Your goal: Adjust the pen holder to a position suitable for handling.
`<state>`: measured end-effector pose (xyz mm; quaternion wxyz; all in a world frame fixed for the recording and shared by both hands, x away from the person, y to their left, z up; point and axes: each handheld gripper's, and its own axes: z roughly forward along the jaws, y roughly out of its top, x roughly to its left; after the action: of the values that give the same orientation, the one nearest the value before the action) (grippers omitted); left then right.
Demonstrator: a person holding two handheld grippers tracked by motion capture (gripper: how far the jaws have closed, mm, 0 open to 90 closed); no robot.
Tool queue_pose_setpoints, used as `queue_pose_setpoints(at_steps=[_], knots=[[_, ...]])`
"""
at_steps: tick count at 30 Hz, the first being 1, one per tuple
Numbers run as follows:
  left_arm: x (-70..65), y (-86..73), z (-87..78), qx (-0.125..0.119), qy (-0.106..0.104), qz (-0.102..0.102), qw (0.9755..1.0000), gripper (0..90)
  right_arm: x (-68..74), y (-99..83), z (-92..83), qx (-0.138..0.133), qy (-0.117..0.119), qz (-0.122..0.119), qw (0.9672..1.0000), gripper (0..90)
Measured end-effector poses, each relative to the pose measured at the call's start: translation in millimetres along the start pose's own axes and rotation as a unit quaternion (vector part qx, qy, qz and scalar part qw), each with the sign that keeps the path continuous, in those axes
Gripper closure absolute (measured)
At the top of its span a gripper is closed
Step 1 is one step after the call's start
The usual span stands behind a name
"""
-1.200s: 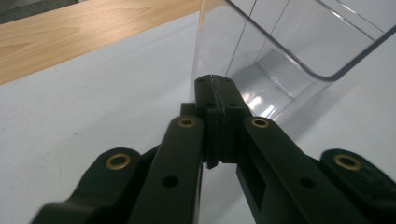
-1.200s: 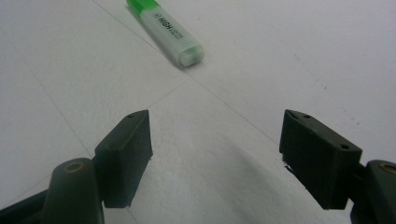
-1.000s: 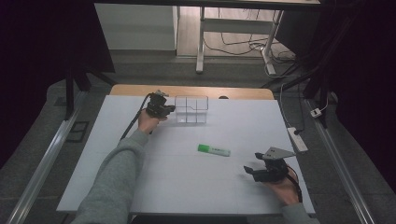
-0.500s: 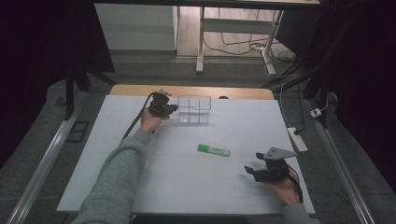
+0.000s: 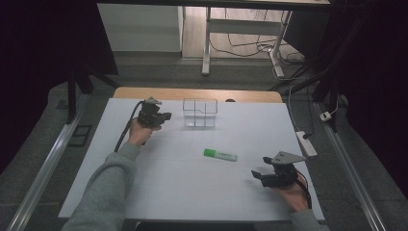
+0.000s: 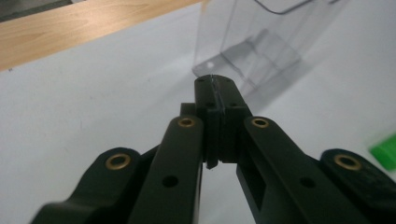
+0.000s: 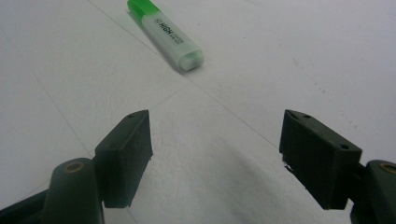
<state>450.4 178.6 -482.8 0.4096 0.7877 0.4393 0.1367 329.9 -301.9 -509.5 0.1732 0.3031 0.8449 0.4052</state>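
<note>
Your left gripper, jaws pressed together on nothing, sits far-left beside the clear plastic divided box. The green highlighter pen lies mid-table. Your right gripper, jaws wide apart, should straddle the barrel squarely.

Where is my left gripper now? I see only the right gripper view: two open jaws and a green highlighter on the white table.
Observer: The left gripper is at the far left of the table, just left of a clear plastic organizer.
Operator: Is it holding this organizer?
Observer: No. In the left gripper view its jaws are pressed together with nothing between them, and the organizer stands apart, ahead of the tips.
Operator: Is something inside the organizer?
Observer: Its compartments look empty. The highlighter lies flat between the organizer and your right gripper.
</note>
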Motion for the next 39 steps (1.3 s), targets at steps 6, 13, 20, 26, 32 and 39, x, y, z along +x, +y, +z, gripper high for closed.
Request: queue_pose_setpoints(at_steps=[6,13,20,26,32,39], knots=[[-8.8,-20.0,-29.5,-0.012,-0.015,0.004,0.9998,73.7,-1.9,0.8,0.3,-0.007,0.004,0.003,1.0000,24.8],[-17.8,-48.6,-59.7,-0.019,-0.009,0.009,0.9997,52.4,-3.2,4.0,0.1,-0.012,0.006,-0.003,0.9999,25.0],[-29.7,-70.8,-77.8,-0.011,-0.010,0.027,0.9995,43.6,-5.8,4.3,-4.3,-0.016,0.001,0.000,0.9999,25.0],[-42.9,-83.7,-93.5,-0.020,0.002,0.040,0.9990,39.7,-8.2,4.8,-7.4,-0.021,0.001,0.001,0.9998,25.2],[-52.2,-102.1,-106.7,-0.019,0.008,0.045,0.9988,36.8,-6.6,4.3,-9.1,-0.023,0.004,-0.006,0.9997,25.3],[-55.7,-121.7,-119.6,-0.024,0.015,0.038,0.9989,34.6,-6.6,4.5,-11.9,-0.023,0.000,-0.007,0.9997,25.3]])
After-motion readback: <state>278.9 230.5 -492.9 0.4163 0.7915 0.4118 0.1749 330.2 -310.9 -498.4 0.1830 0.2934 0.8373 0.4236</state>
